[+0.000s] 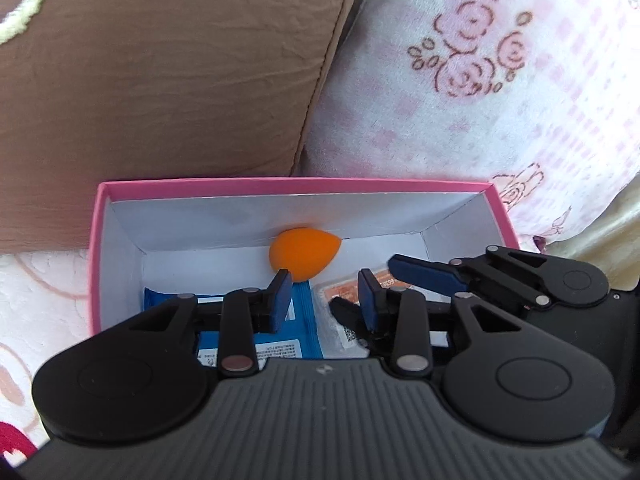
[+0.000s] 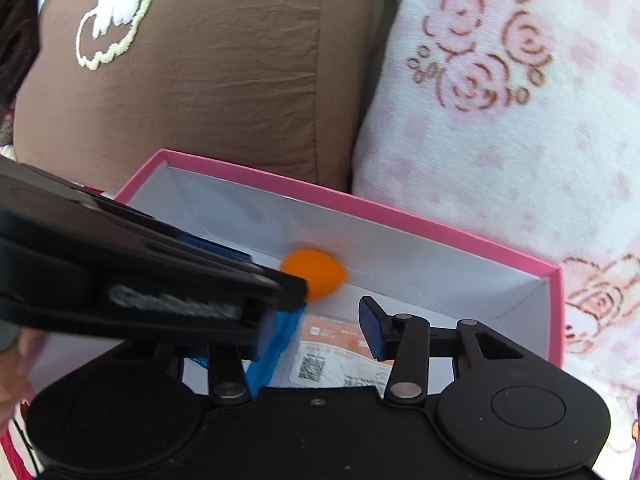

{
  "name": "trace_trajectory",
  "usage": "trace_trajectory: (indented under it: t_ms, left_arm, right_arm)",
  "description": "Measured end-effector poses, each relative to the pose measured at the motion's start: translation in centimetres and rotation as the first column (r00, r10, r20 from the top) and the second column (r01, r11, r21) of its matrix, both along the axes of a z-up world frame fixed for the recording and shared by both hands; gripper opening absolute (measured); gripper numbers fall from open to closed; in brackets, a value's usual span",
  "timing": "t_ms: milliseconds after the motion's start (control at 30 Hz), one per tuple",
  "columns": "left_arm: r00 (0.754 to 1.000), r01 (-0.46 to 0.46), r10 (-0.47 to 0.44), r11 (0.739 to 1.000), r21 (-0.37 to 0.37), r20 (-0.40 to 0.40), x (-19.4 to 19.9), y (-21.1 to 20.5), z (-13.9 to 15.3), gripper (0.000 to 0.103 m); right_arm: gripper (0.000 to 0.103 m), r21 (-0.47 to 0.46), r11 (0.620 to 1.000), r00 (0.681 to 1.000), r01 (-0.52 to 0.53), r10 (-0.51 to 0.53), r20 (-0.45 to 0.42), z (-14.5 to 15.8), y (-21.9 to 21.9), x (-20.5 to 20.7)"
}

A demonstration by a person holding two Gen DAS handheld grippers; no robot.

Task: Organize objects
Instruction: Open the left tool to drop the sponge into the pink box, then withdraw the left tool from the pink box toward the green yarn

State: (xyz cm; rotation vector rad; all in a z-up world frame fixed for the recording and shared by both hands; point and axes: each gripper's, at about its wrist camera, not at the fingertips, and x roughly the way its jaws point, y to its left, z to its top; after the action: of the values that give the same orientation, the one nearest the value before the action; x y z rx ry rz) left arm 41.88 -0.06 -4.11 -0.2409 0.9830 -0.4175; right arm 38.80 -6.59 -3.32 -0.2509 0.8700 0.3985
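A pink box [image 1: 95,256] with white inner walls lies open on the bedding. An orange teardrop sponge [image 1: 302,254] rests against its far wall. On its floor lie a blue packet [image 1: 280,346] and, to its right, a clear packet with an orange label [image 2: 340,334]. My left gripper [image 1: 326,300] hangs inside the box over the seam between the two packets, jaws apart, nothing pressed between them. My right gripper [image 2: 316,334] is in the box above the orange-labelled packet. Its left finger is hidden behind the left tool's housing [image 2: 120,248]. In the left wrist view its two fingers [image 1: 424,276] stand apart.
A brown cushion [image 1: 160,80] leans right behind the box. A white blanket with pink roses [image 1: 500,100] fills the right side. A hand [image 2: 14,364] shows at the left edge of the right wrist view. The two tools sit close together inside the box.
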Motion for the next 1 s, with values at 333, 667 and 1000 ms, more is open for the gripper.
trace_trajectory:
  t_ms: [333,667,1000]
  left_arm:
    - [1.000,0.007,-0.008,1.000,0.009,0.022,-2.5,1.9,1.6,0.034]
    - [0.996,0.064,-0.067,0.997,0.053,0.062,-6.2,3.1,5.0,0.034]
    - [0.985,0.131,-0.140,0.987,0.096,0.099,-11.1,4.0,9.4,0.035]
  right_arm:
    - [0.050,0.007,1.000,1.000,-0.007,0.007,-0.009,1.4,-0.7,-2.8]
    - [0.050,0.014,1.000,1.000,-0.020,0.021,-0.008,3.4,-0.6,-6.7]
    - [0.051,-0.009,0.997,0.995,-0.077,0.078,0.063,8.3,-0.9,-12.8]
